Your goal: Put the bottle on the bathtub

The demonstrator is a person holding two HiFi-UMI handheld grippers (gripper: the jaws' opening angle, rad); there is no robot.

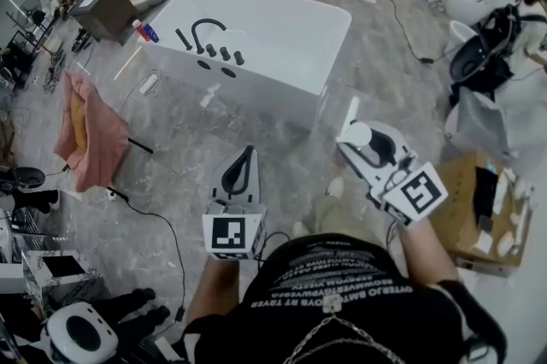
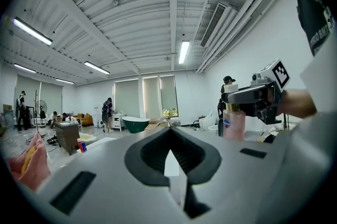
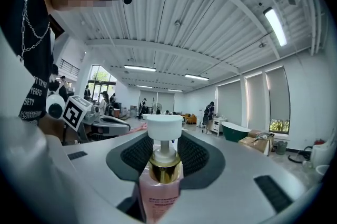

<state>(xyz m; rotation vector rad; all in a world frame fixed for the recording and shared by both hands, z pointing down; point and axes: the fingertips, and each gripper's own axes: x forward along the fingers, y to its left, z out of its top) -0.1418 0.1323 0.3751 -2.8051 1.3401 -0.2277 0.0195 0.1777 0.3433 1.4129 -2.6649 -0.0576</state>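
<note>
Currently a pink pump bottle (image 3: 158, 194) is clamped in the right tongs (image 3: 164, 140); the left tongs (image 2: 169, 150) are clenched empty.

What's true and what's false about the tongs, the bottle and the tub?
1. The right tongs hold a pink bottle. True.
2. The left tongs hold a bottle too. False: they are closed with nothing in them.
3. The bottle is standing on the tub. False: it is in the right tongs, apart from the tub.
4. The tub is white. True.
5. The bottle has a black pump top. False: the top is white, with a gold ring under it.
</note>
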